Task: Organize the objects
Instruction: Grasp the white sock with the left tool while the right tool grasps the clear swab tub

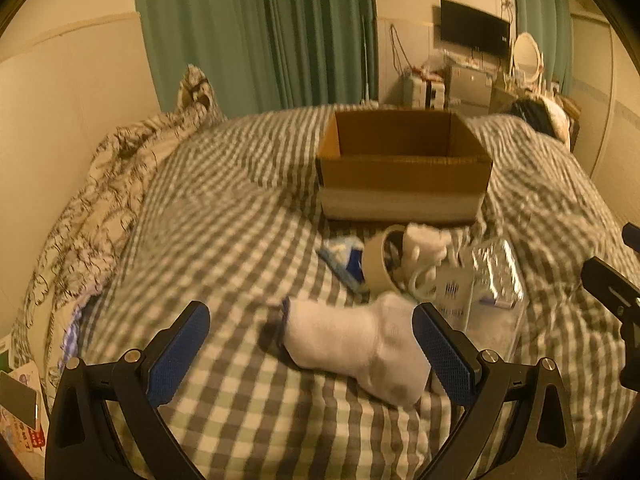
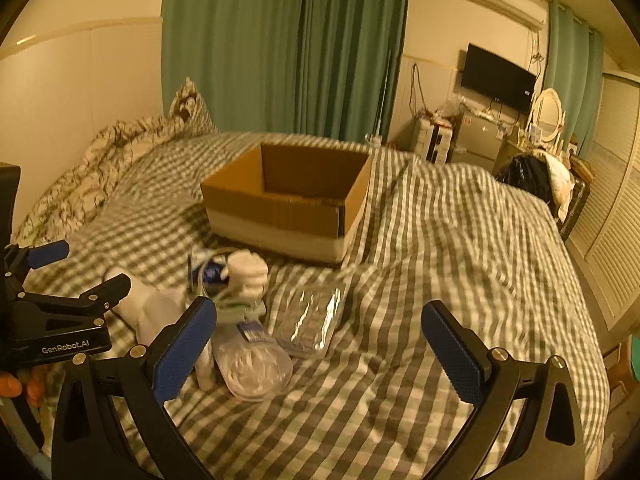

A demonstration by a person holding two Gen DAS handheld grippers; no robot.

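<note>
An open cardboard box (image 1: 404, 168) stands on the checked bed; it also shows in the right wrist view (image 2: 288, 204). In front of it lies a pile: a white sock (image 1: 360, 344), a tape roll (image 1: 380, 260), a second white sock (image 1: 424, 244), a blue packet (image 1: 344, 260), a silver foil pack (image 1: 496, 272) and a clear plastic tub (image 2: 252, 368). My left gripper (image 1: 312, 352) is open, its fingers either side of the near sock. My right gripper (image 2: 320, 344) is open and empty, just right of the pile, near the foil pack (image 2: 308, 320).
A crumpled patterned quilt (image 1: 104, 208) lies along the bed's left side by the wall. Green curtains (image 1: 260, 32) hang behind. A TV (image 2: 496, 80), a mirror and cluttered furniture stand at the far right. A phone (image 1: 18, 400) lies at the lower left.
</note>
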